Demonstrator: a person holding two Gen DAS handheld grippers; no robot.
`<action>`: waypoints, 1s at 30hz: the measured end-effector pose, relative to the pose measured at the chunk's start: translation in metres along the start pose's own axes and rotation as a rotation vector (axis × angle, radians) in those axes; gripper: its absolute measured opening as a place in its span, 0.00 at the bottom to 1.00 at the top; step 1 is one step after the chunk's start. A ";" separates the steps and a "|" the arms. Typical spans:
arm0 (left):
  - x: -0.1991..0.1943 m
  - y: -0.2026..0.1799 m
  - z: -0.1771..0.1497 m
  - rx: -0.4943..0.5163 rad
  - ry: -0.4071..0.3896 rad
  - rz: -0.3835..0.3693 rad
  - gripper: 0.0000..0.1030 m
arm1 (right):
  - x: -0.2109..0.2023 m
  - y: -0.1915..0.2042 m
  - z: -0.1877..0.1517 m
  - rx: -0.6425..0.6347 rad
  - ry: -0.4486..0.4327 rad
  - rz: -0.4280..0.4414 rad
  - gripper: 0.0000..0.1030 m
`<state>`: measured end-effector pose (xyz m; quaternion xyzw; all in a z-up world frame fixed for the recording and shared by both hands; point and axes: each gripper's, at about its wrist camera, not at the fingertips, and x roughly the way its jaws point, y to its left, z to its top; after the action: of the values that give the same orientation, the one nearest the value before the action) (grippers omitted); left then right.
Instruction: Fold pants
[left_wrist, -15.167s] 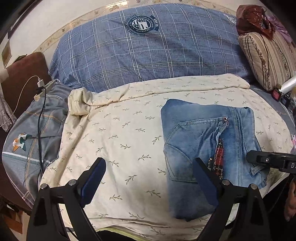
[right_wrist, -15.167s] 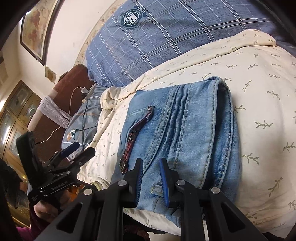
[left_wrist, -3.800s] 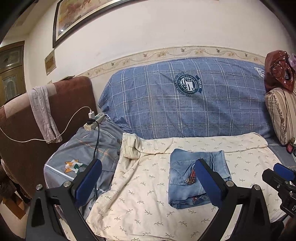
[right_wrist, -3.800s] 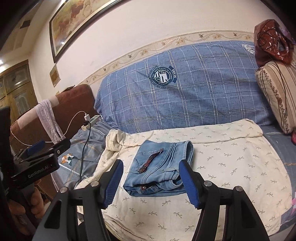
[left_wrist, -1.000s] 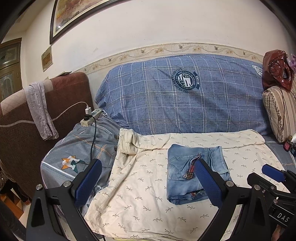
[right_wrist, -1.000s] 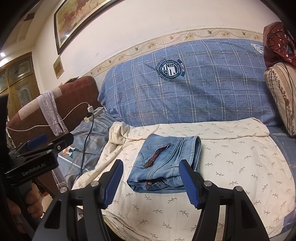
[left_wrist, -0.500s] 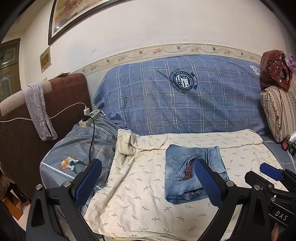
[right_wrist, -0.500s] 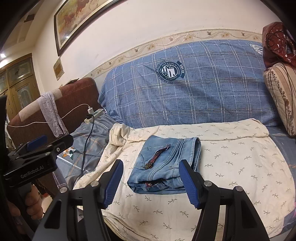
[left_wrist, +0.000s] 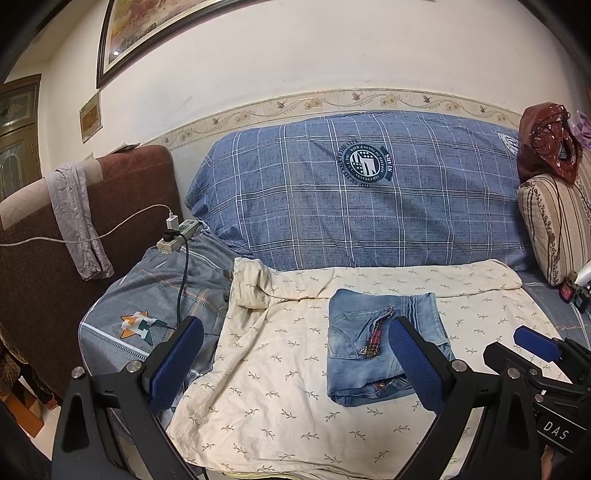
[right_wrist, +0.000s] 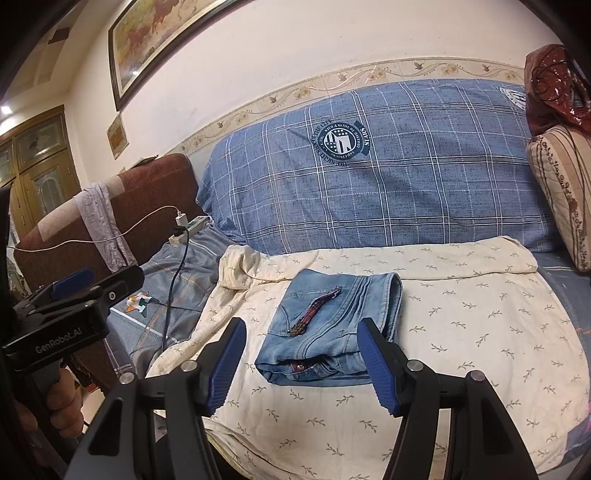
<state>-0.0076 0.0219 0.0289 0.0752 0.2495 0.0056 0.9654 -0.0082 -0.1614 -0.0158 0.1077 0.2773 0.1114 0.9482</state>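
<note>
1. Left gripper (left_wrist: 291, 363) wide apart, empty, held back from the bed.
2. Right gripper (right_wrist: 303, 363) likewise wide, gripping nothing.
3. Jeans (right_wrist: 332, 325) folded compact, mid cream sheet (right_wrist: 480, 332), toward its front edge.
4. Folding seemingly finished; nothing evidently left.

1. The jeans (right_wrist: 334, 321) lie folded into a compact stack on the cream leaf-print sheet (right_wrist: 461, 325).
2. The right gripper (right_wrist: 301, 365) hovers at 6 o'clock, jaws spread with nothing between them.
3. The left gripper (right_wrist: 79, 286) sits at 9 o'clock; its jaws look apart, though partly hidden.
4. The blue plaid pillow (right_wrist: 388, 184) fills 12 o'clock.
</note>
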 end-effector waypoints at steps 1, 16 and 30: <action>0.000 0.000 0.000 0.000 0.000 0.001 0.97 | 0.000 0.001 0.000 -0.001 0.000 0.000 0.64; -0.006 0.005 0.003 -0.010 -0.012 0.005 0.97 | 0.000 0.005 0.004 -0.016 -0.001 0.006 0.64; -0.010 0.005 0.004 -0.008 -0.020 -0.001 0.97 | -0.002 0.008 0.004 -0.020 -0.006 0.011 0.64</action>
<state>-0.0148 0.0253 0.0380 0.0712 0.2399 0.0055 0.9682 -0.0091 -0.1553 -0.0091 0.1002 0.2728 0.1190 0.9494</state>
